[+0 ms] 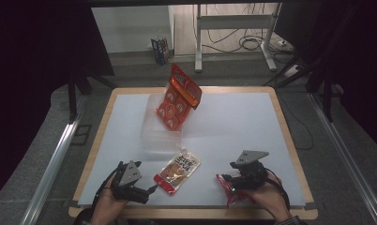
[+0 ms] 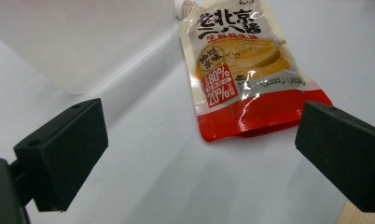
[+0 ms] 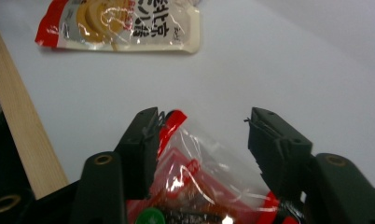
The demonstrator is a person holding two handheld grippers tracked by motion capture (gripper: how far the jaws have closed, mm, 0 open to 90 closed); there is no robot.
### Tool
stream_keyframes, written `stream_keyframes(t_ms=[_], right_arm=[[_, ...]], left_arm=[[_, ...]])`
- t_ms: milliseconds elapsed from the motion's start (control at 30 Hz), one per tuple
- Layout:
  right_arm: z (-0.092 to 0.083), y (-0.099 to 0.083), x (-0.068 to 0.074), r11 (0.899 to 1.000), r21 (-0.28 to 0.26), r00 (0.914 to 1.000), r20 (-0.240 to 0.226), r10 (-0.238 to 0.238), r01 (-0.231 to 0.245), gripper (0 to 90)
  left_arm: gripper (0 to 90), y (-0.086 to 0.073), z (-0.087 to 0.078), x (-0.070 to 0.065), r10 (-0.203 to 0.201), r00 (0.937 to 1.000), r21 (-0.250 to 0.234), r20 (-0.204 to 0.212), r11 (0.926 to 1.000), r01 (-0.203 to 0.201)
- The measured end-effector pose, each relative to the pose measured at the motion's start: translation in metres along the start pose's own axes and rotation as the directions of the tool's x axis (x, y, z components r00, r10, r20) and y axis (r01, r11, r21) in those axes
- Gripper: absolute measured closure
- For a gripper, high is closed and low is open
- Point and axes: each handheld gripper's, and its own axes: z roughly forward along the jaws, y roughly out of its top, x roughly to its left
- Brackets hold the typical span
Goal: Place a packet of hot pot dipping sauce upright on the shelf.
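Observation:
A cream and red sauce pouch (image 1: 177,171) (image 2: 241,70) (image 3: 125,23) lies flat near the table's front edge. My left gripper (image 1: 149,192) (image 2: 199,135) rests just left of it, its jaws wide open and bare, with the pouch's red bottom edge ahead of them. At the front right, my right gripper (image 1: 225,180) (image 3: 206,121) points left over a red and clear plastic packet (image 1: 231,194) (image 3: 199,172). The packet's top corner sits between the jaws. The left jaw touches its red edge, while the right jaw stands apart from it.
A clear plastic container (image 1: 158,126) (image 2: 83,37) stands at mid table, with an orange-red multipack (image 1: 178,96) leaning upright at its far end. A white sheet (image 1: 233,122) covers the wooden table (image 1: 290,140). A table frame and cables lie beyond.

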Motion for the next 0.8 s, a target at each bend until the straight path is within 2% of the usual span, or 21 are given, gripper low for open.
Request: stream_keyframes(t_ms=[100,133,200,233,400,433,467,633,800], right_arm=[[-0.005,-0.005,0.002,1.000,0.023,1.0000,0.004,0.007,-0.007,52.5],[-0.008,-0.010,0.002,0.999,0.034,0.9999,0.007,0.012,-0.012,58.2],[-0.009,-0.012,0.002,0.999,0.038,0.9999,0.005,0.014,-0.014,60.4],[-0.013,-0.016,0.002,0.999,0.051,0.9997,0.015,0.018,-0.019,65.9],[-0.024,-0.031,0.003,0.996,0.075,0.9985,0.037,0.041,-0.044,80.3],[-0.024,-0.031,0.003,0.996,0.075,0.9985,0.037,0.041,-0.044,80.3],[-0.029,-0.039,0.002,0.995,0.081,0.9975,0.043,0.055,-0.058,85.6],[-0.038,-0.053,0.002,0.992,0.092,0.9953,0.057,0.078,-0.083,88.0],[-0.050,-0.073,0.000,0.986,0.115,0.9907,0.069,0.117,-0.125,87.9]], left_arm=[[2.3,0.000,0.000,0.000,0.000,1.0000,0.000,0.000,1.0000,0.000],[2.3,0.000,0.000,0.000,0.000,1.0000,0.000,0.000,1.0000,0.000],[2.3,0.000,0.000,0.000,0.001,1.0000,0.001,-0.001,1.0000,-0.001],[2.3,0.000,0.000,0.000,0.002,1.0000,0.003,-0.001,1.0000,-0.002],[2.3,0.000,0.001,0.000,0.003,1.0000,0.004,-0.003,1.0000,-0.003],[2.3,0.000,0.001,0.000,0.003,1.0000,0.004,-0.003,1.0000,-0.003],[2.3,0.000,0.000,0.000,0.002,1.0000,0.003,-0.002,1.0000,-0.002],[2.3,0.000,0.001,-0.001,0.002,1.0000,0.003,-0.002,1.0000,-0.002],[2.4,0.000,0.002,-0.001,0.005,1.0000,0.008,0.000,1.0000,-0.005]])
